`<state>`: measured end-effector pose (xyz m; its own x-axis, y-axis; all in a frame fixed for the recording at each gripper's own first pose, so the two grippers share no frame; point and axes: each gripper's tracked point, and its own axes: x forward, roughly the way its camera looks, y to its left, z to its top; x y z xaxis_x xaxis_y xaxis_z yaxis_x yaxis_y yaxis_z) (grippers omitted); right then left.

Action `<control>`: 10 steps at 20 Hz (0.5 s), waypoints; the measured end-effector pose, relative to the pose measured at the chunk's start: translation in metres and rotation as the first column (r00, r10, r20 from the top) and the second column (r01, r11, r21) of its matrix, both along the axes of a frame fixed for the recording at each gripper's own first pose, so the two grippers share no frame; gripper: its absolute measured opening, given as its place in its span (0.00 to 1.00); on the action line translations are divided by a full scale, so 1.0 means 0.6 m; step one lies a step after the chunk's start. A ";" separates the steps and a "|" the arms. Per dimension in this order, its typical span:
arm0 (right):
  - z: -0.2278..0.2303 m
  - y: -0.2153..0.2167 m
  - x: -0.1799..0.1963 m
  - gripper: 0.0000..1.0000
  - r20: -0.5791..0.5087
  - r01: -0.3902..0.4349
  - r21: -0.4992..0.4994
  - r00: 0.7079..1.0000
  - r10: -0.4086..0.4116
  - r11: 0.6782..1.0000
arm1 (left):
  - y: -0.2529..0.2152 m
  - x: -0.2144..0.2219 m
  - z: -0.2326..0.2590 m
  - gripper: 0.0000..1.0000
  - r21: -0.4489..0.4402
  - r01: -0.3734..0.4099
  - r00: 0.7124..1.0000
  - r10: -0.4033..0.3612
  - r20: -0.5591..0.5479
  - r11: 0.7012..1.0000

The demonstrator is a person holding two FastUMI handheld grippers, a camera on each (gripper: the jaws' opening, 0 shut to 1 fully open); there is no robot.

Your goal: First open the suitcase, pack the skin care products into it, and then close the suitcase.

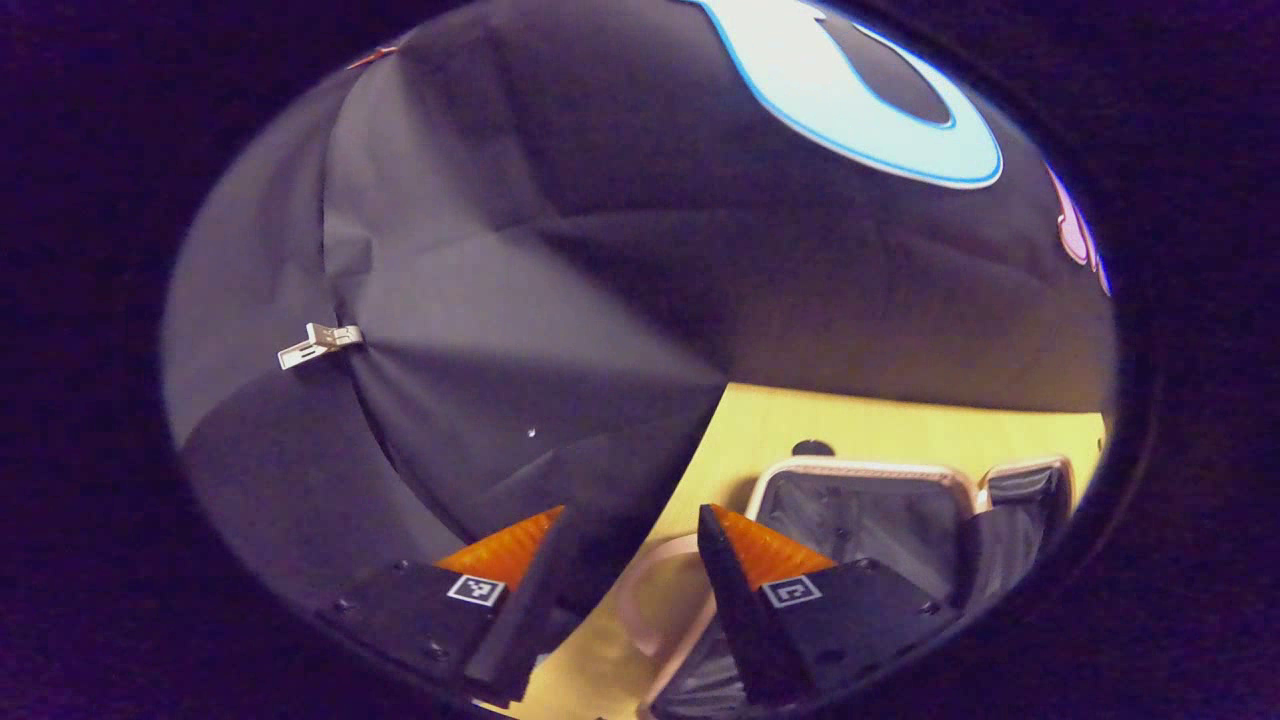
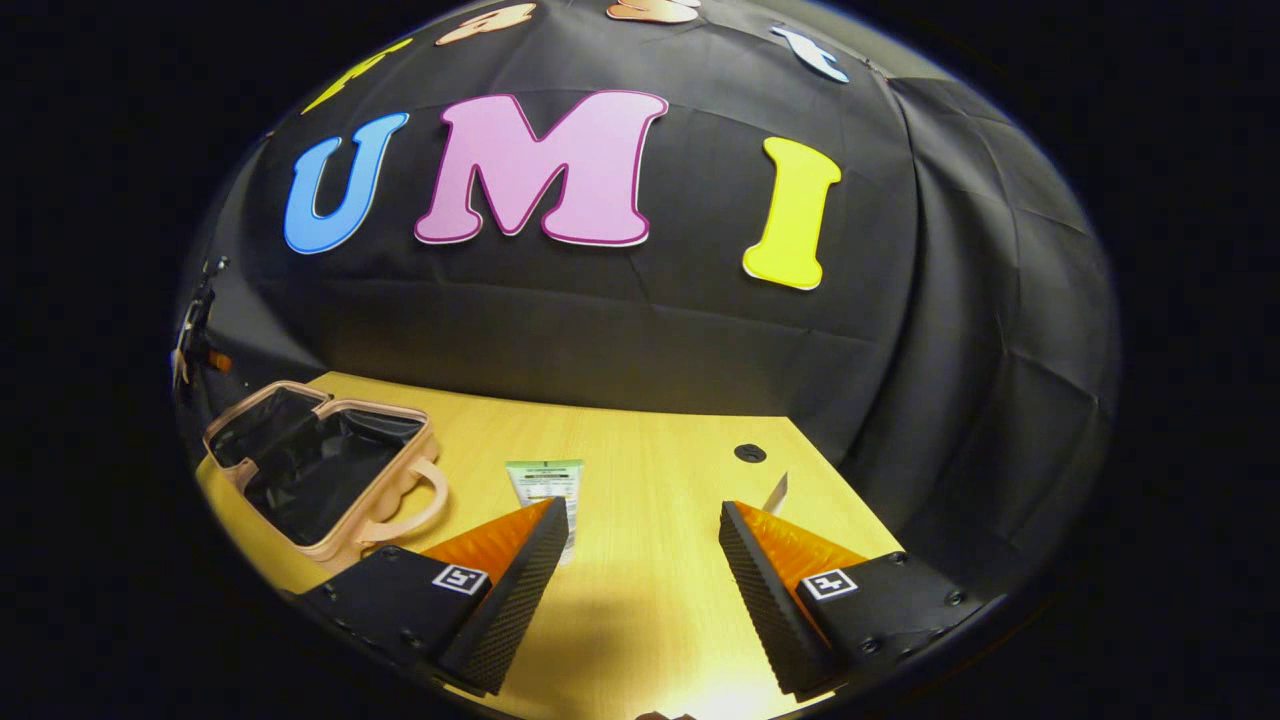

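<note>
Right gripper point(image 2: 635, 560) is hovering with jaws spread, nothing between them, above the wooden table point(image 2: 660, 600). Just beyond its left finger, a skin care tube point(image 2: 545, 490) is lying flat. Farther left, the suitcase point(image 2: 320, 470) is sitting open. Left gripper point(image 1: 630, 580) is likewise spread, empty, beside the suitcase point(image 1: 860, 510).

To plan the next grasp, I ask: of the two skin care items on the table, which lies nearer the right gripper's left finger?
The tube with the green top, lying just beyond that finger. The other item, pale and thin, sits toward the opposite finger.
</note>
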<state>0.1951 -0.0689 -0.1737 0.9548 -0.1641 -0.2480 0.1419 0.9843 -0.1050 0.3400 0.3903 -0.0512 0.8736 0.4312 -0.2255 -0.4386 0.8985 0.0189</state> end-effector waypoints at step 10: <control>-0.076 -0.099 0.030 0.97 -0.046 0.113 0.084 0.993 -0.110 0.990 | -0.446 -0.129 -0.015 0.97 0.103 0.061 0.974 -0.082 0.211 0.993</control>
